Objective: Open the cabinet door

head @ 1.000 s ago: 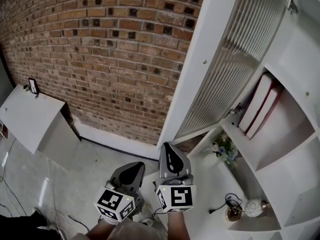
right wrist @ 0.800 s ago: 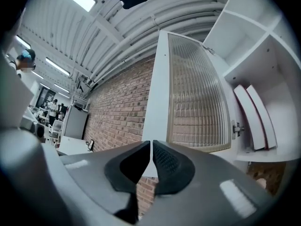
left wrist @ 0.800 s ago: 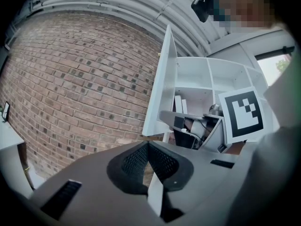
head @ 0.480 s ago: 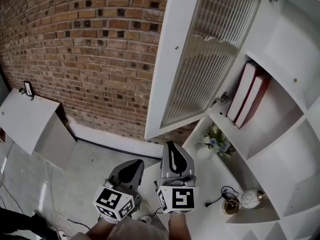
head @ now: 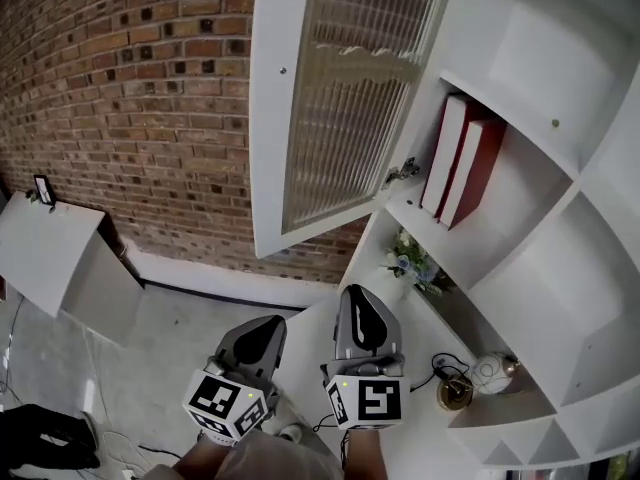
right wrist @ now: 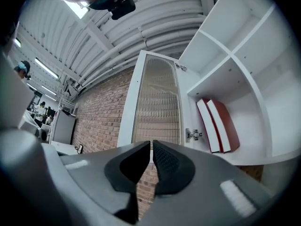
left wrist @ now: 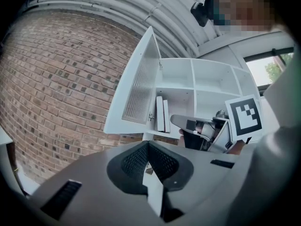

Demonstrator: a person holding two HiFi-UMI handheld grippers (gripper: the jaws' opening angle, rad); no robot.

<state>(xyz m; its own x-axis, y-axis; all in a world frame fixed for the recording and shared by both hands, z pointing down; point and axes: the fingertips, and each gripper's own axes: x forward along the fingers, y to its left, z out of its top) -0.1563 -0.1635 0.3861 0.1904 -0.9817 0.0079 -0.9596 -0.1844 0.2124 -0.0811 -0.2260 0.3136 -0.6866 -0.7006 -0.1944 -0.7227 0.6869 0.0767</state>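
Head view: rough red brick wall (head: 140,98) behind; white cabinet (head: 600,208) of boxy open shelves at right. Cabinet door (head: 340,98), white frame with ribbed glass panel, swung wide open before brick. Two red books (head: 465,168) upright on shelf. Left gripper (head: 265,326) and right gripper (head: 360,298) low, apart from door.

Left gripper view: meshed dark pads (left wrist: 136,161) pressed together, nothing between.

Right gripper view: jaws closed to thin slit, empty; door straight ahead, metal hinge (right wrist: 192,134) at its edge.
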